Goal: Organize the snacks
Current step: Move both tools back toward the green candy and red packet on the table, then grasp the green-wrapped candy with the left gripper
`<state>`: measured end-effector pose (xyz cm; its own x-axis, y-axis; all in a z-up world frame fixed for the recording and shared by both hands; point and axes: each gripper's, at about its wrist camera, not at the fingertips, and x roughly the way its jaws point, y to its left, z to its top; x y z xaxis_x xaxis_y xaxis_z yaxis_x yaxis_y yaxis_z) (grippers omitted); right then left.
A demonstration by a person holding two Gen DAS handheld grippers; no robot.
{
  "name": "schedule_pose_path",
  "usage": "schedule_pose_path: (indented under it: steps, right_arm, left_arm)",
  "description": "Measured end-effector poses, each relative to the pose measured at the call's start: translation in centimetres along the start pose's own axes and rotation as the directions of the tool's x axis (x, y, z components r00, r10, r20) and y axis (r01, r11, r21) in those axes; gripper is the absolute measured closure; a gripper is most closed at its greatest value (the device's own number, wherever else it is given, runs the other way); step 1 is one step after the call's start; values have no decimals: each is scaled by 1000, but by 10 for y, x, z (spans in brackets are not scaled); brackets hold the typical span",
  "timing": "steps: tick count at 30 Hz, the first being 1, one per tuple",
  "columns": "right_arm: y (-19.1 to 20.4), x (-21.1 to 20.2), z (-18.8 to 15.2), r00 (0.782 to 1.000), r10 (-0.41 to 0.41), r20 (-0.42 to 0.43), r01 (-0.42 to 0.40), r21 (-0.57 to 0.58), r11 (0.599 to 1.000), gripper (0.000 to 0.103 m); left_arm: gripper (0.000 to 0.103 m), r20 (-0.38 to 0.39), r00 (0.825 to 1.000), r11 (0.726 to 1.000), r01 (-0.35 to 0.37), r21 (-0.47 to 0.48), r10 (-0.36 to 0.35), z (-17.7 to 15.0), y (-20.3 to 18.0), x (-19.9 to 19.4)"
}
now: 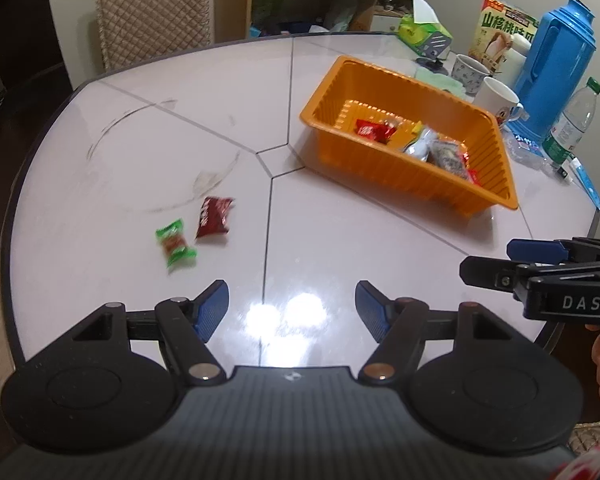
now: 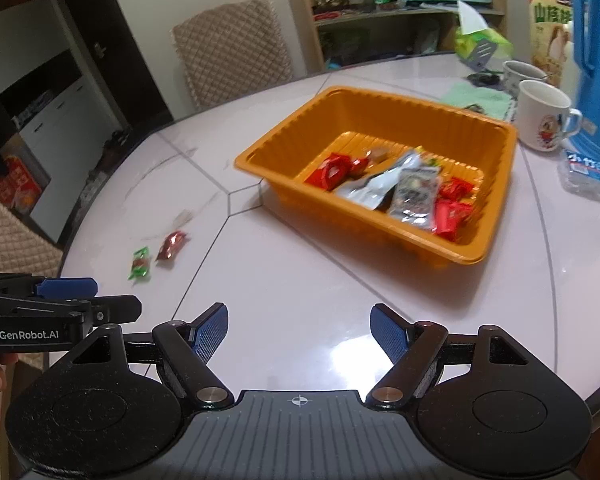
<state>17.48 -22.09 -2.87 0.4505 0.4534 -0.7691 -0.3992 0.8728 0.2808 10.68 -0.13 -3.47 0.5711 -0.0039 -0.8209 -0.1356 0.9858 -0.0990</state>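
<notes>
An orange bin [image 1: 440,184] [image 2: 284,136] sits mid-table and holds several snack packets, red and silver. Two loose snacks lie on the table to its left: a green candy [image 1: 176,245] [image 2: 140,264] and a dark red packet [image 1: 215,217] [image 2: 172,245] side by side. My left gripper [image 1: 292,308] is open and empty above the table's near edge, right of the loose snacks; it also shows in the right wrist view [image 2: 100,300]. My right gripper [image 2: 298,332] is open and empty, short of the bin; it shows at the right of the left wrist view [image 1: 492,260].
At the back right stand a blue thermos [image 1: 556,64], two mugs [image 1: 496,100], a water bottle [image 1: 572,124], a snack box [image 1: 500,28] and a tissue pack [image 1: 424,32]. Padded chairs [image 2: 232,52] stand around the round table [image 1: 180,120].
</notes>
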Motion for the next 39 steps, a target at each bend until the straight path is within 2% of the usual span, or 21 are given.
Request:
schedule_pose_path:
  steps: [18, 28, 34, 39]
  right_arm:
    - [37, 39, -11, 994, 47, -100, -52, -57, 997, 25]
    - [52, 61, -1, 993, 65, -103, -73, -78, 994, 25]
    - [58, 74, 9, 993, 72, -96, -80, -80, 994, 25]
    - [63, 86, 18, 993, 75, -87, -83, -95, 992, 25]
  left_arm:
    - [35, -22, 997, 994, -74, -81, 73, -18, 36, -3]
    - [35, -29, 993, 984, -119, -136, 116, -15, 53, 8]
    - [36, -8, 991, 979, -132, -152, 132, -7, 62, 17]
    - [41, 9, 990, 977, -141, -158, 144, 2, 69, 29]
